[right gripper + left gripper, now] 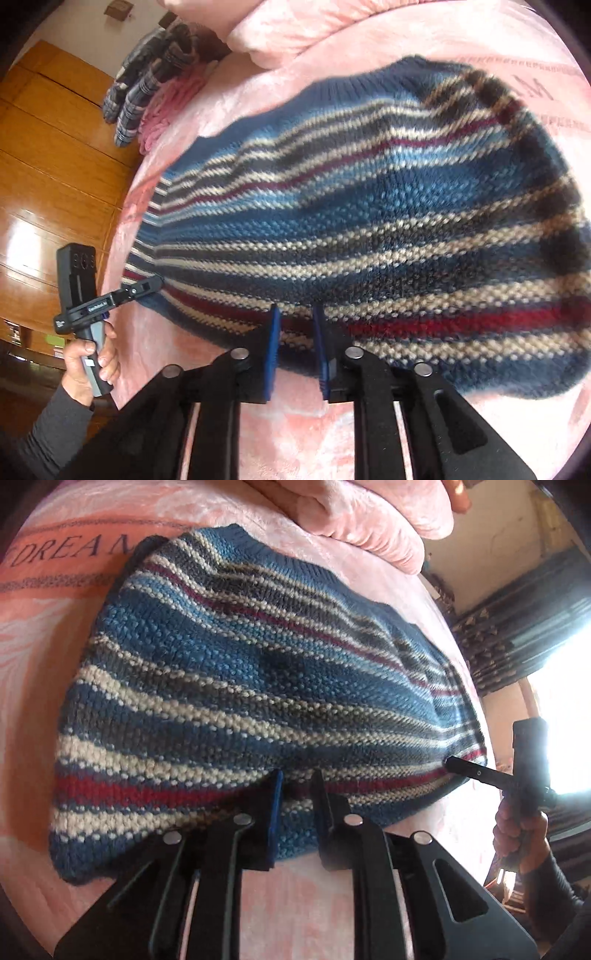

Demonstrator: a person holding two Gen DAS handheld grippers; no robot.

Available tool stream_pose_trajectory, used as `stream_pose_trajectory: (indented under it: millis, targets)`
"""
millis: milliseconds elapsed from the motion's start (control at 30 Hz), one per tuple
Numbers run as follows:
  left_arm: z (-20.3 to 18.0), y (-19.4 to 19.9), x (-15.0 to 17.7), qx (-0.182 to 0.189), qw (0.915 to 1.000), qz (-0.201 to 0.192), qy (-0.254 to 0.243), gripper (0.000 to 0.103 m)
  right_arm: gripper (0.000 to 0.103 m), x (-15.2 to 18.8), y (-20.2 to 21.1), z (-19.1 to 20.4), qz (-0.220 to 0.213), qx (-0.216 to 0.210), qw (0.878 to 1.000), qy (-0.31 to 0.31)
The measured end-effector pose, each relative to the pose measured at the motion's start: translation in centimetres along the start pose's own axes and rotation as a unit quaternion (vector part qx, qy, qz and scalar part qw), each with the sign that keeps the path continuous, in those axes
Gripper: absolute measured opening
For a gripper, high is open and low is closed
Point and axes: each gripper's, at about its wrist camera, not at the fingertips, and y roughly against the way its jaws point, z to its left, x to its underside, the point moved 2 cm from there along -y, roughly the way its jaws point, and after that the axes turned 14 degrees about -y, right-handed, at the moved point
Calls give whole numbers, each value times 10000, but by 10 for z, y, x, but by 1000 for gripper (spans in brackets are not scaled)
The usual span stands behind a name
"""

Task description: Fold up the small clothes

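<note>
Striped knit sweater (236, 686) flat on bed

pink bedspread (303, 915), wooden wardrobe (55, 155), bright window (569, 716), perhaps curtains (517, 627)

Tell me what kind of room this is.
Most likely a bedroom: the striped knit sweater lies on a plush pink bedspread, with a pink pillow behind it and wooden wardrobe panels alongside.
</note>
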Motion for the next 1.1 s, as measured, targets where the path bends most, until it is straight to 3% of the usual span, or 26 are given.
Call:
stream_pose_trajectory:
  millis: [67, 133, 200, 233, 267, 333, 467, 767, 800, 833, 867, 900, 933, 1100]
  targets:
    - [-9, 12, 4, 62, 9998, -170, -91, 30, 21, -3, 24, -13, -265, 25, 9995, -176]
    - [-12, 10, 12, -67, 9998, -64, -191, 36, 22, -11, 40, -38, -546, 313, 9971, -435]
    - [-6, -1, 19, -150, 9997, 124, -148, 34, 14, -17, 44, -65, -650, 586, 9931, -782]
    - [0, -5, 19, -70, 9999, 118, -30, 33, 1, -18, 39, -79, -563, 755, 9907, -984]
    - [5, -6, 20, 6, 9999, 115, 100, 31, 0, -17, 30, -89, -414, 850, 9895, -1097]
    - [11, -8, 16, -43, 9994, 220, 255, 21, 0, -17, 23, -93, -428, 785, 9908, -1015]
    - [12, -11, 13, -190, 9989, 409, 135, 20, 0, -13, 21, -96, -444, 745, 9910, -1024]
    - [13, -1, 18, -167, 9988, 383, 258, 18, 0, -14, 26, -104, -346, 664, 9899, -1202]
    - [11, 0, 17, -160, 9987, 397, 288, 22, 0, -14, 29, -102, -332, 739, 9886, -1266]
    - [9, 5, 16, -98, 9986, 400, 334, 36, 1, -14, 36, -94, -392, 813, 9873, -1310]
    - [6, 12, 14, -37, 9987, 356, 368, 47, 16, -16, 42, -79, -499, 800, 9882, -1210]
    - [2, 25, 11, -39, 9992, 212, 334, 69, 24, -15, 49, -63, -628, 730, 9902, -1010]
    - [-1, 39, 8, -96, 9996, 11, 252, 76, 30, -14, 53, -45, -714, 684, 9918, -813]
    - [14, 79, -19, 14, 9987, -289, 409, 77, 30, -16, 8, 38, -380, 360, 9985, -152]
